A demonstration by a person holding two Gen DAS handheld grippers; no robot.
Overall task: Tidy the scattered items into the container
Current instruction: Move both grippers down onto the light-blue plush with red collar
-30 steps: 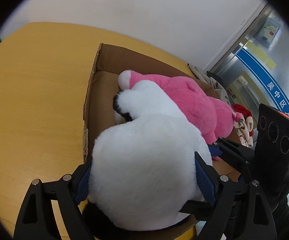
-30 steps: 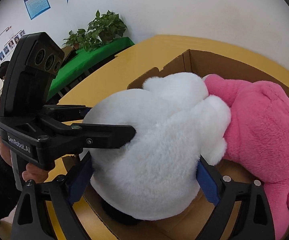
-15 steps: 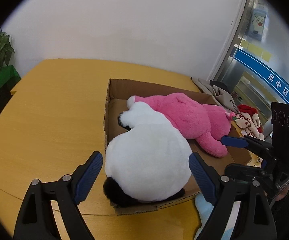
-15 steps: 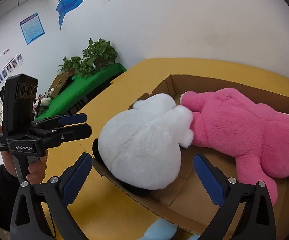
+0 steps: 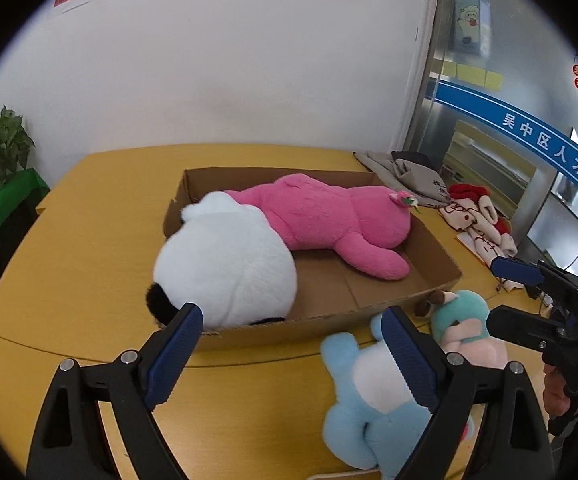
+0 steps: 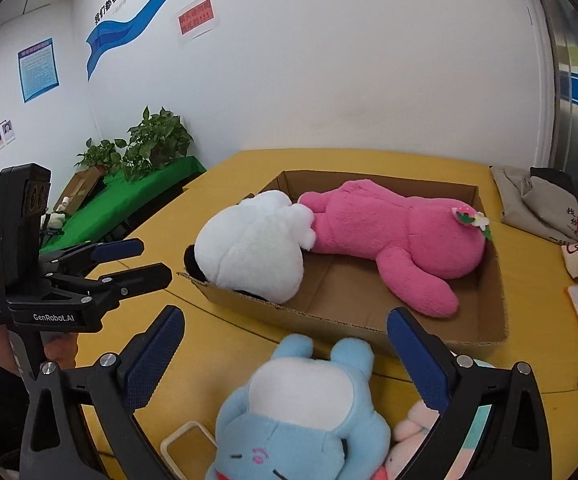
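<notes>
Lying between right tool [image 6: 285, 344] fingers: blue plush [image 6: 301, 412]

a plain brown corrugated cardboard box [image 5: 373, 322] is showing on the yellow-ochre wooden table [image 5: 89, 248]. a fluffy plush panda [image 6: 249, 248] is showing white with black patches — a bright pink plush bear [image 6: 393, 236] beside it. a pale blue plush animal [image 6: 301, 412] is showing a white belly — pink mouth.

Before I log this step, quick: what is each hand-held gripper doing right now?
Left hand-held gripper: open, holding nothing.
Right hand-held gripper: open, holding nothing, above the blue plush toy.
</notes>
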